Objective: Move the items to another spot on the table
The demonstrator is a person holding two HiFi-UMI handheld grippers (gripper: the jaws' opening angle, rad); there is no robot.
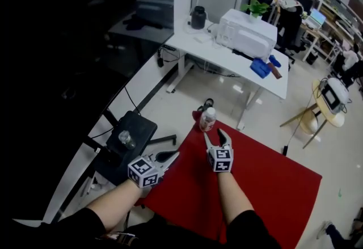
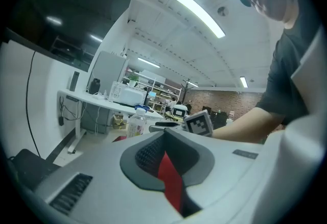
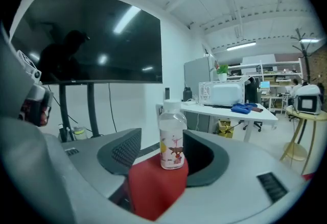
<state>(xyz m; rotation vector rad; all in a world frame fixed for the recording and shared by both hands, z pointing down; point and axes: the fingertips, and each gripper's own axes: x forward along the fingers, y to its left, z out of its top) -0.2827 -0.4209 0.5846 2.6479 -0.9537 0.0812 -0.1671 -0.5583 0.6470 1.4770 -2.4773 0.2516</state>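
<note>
A small clear bottle (image 1: 207,119) with a white cap and a picture label stands upright at the far corner of the red table (image 1: 272,185). My right gripper (image 1: 216,136) is open just behind it. In the right gripper view the bottle (image 3: 171,141) rises just past the tips of the spread jaws, and neither pad touches it. My left gripper (image 1: 172,156) hovers over the table's left edge, its fingers together and holding nothing. The left gripper view shows the bottle (image 2: 136,122) ahead, with only a thin strip of red cloth between the pads.
A black stand (image 1: 127,134) with a small jar on it sits just off the table's left edge. Beyond the table stands a white desk (image 1: 227,55) carrying a white appliance (image 1: 247,32). A big dark screen (image 3: 92,39) fills the left side. At the right is a round side table (image 1: 332,109).
</note>
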